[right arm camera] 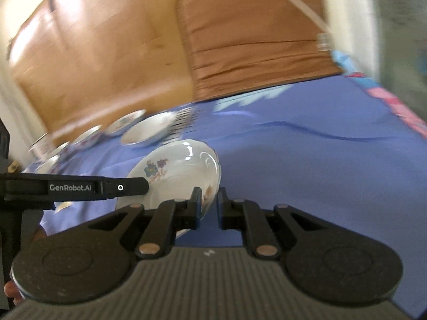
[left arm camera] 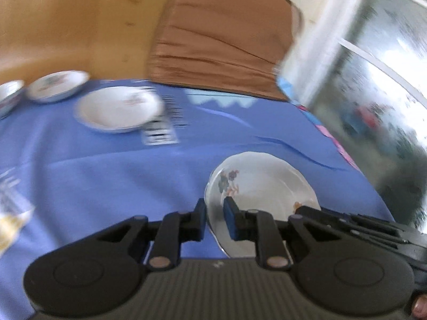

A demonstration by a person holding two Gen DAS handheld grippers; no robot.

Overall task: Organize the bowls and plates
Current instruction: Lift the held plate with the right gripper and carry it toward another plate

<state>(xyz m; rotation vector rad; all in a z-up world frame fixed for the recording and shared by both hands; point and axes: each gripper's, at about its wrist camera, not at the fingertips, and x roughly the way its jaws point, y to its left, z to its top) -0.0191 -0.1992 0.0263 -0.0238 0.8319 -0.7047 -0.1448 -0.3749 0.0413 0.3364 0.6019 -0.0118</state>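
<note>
- In the left wrist view the left gripper (left arm camera: 215, 214) sits at lower centre, its blue-padded fingers (left arm camera: 231, 217) closed on the near left rim of a white floral plate (left arm camera: 264, 184).
- The floral plate is tilted and lifted over the blue cloth (left arm camera: 106, 176), in the lower right part of the frame.
- The right gripper (left arm camera: 347, 220) reaches in from the right edge and meets the same plate at its right rim.
- In the right wrist view the right gripper (right arm camera: 206, 202) is at lower centre, its fingers (right arm camera: 196, 200) pinching the plate's (right arm camera: 181, 165) near right rim; the plate stands just left of centre.
- The left gripper (right arm camera: 141, 185) comes in as a black bar from the left edge, marked "GenRobot.AI", its tip on the plate's left side.
- A deep white plate (left arm camera: 120, 112) lies on the cloth at middle left, beside a printed black-and-white patch (left arm camera: 165, 122).
- A smaller floral dish (left arm camera: 57, 85) and the edge of a bowl (left arm camera: 9, 96) lie further to the upper left, blurred.
- A brown cushion (left arm camera: 221, 42) and a wooden panel (left arm camera: 74, 21) fill the top of the frame.
</note>
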